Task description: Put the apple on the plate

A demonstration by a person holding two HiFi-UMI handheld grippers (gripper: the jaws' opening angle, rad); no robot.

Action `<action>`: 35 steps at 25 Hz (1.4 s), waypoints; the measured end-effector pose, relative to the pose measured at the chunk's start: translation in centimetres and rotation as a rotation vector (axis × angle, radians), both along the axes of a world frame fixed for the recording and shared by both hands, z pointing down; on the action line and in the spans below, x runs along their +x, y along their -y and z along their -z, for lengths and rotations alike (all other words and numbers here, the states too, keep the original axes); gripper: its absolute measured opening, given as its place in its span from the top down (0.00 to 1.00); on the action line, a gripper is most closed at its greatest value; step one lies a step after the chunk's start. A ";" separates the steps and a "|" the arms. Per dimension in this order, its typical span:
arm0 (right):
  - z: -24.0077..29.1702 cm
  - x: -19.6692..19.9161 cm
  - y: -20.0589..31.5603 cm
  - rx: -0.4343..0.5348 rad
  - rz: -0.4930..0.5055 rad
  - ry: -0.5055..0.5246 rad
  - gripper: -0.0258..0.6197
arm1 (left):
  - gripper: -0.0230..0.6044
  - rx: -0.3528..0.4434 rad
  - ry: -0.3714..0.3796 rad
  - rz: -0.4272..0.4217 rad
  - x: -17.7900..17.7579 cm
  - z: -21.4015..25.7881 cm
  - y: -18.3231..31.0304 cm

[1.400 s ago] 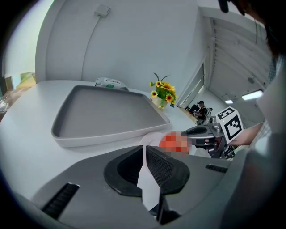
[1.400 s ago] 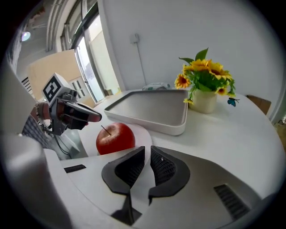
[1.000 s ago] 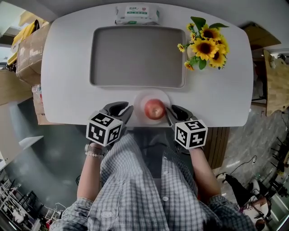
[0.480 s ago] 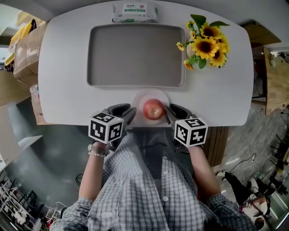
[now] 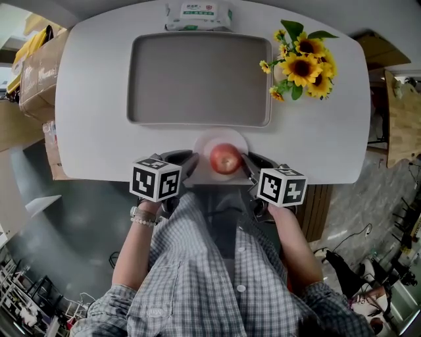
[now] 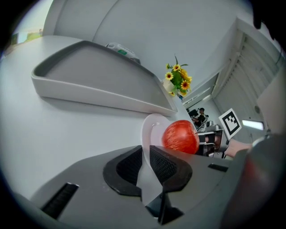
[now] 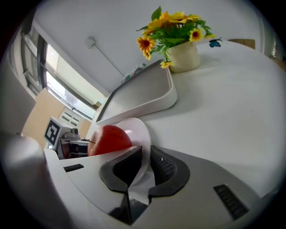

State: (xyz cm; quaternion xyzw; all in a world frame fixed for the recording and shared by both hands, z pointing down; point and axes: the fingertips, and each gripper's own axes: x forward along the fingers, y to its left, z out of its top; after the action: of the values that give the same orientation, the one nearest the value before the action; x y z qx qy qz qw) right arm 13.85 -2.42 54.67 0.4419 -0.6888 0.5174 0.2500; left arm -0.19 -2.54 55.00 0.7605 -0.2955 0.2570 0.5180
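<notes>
Apple (image 5: 225, 158) on plate (image 5: 220, 136), table (image 5: 99, 131) near edge. Left gripper (image 5: 183, 161) and right gripper (image 5: 251, 163) clamped on opposite rims, likely to lift level.

A rounded white table (image 5: 99, 145) carries a shallow grey rectangular tray (image 5: 197, 79) at its middle. A white-and-green soft pack of wipes (image 5: 197, 14) lies just beyond the tray's far edge. Yellow sunflowers in a pale pot (image 5: 304, 62) stand beside its far right corner.
</notes>
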 end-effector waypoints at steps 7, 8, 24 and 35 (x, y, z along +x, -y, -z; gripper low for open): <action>0.0 -0.1 -0.1 -0.049 -0.075 0.034 0.87 | 0.89 -0.057 -0.023 0.063 -0.2 -0.1 0.3; 0.1 0.0 -0.1 -0.055 -0.086 0.038 0.87 | 0.89 -0.064 -0.024 0.065 -0.2 -0.1 0.3; 0.8 -1.0 0.2 -0.115 -0.141 0.048 0.87 | 0.91 -0.188 -0.116 0.146 -1.4 0.8 0.4; 2.8 -2.2 0.9 -0.094 -0.119 0.037 0.87 | 0.91 -0.208 -0.165 0.170 -2.6 2.2 0.2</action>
State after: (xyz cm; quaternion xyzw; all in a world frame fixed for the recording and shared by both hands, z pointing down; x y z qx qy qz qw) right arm 11.68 -3.31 51.82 0.4603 -0.6406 0.5713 0.2265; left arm -2.76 -2.72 52.79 0.6935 -0.2869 0.1779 0.6364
